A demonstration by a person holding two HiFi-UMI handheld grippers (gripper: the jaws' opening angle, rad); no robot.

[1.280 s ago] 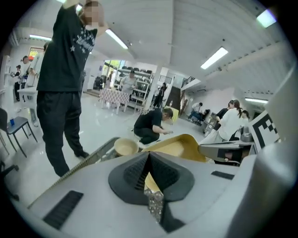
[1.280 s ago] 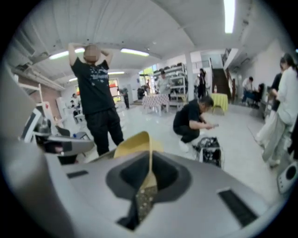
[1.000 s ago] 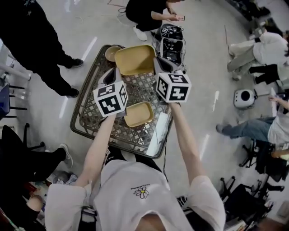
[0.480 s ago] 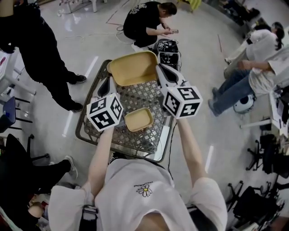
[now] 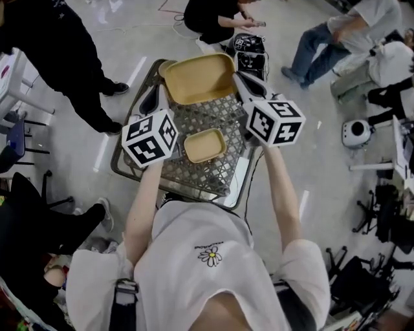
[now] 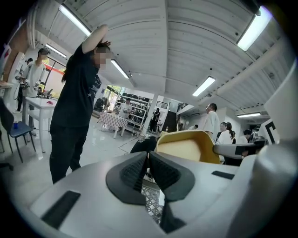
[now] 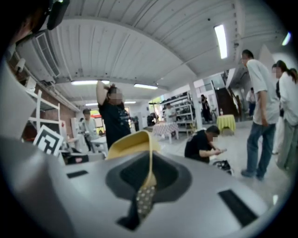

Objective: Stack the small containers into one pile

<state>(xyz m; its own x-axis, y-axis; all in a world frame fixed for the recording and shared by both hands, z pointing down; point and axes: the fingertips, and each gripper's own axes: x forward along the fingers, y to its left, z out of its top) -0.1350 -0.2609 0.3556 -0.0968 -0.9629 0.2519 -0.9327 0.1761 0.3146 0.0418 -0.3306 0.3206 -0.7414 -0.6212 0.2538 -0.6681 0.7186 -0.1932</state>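
A large tan container hangs tilted over the far end of the lattice table. My right gripper is shut on its right rim, and that thin yellow rim shows pinched between the pads in the right gripper view. My left gripper sits beside the container's left edge. Its pads are pressed together with nothing between them, and the container lies just beyond them to the right. A small tan container rests upright on the table between the two marker cubes.
A person in black stands left of the table. Another person crouches beyond it beside a black equipment case. More people and a white round device are at the right. Chairs stand at the left edge.
The two grippers and the large container have shifted a little to the right and the marker cubes stand farther apart. A person has walked into the upper right.
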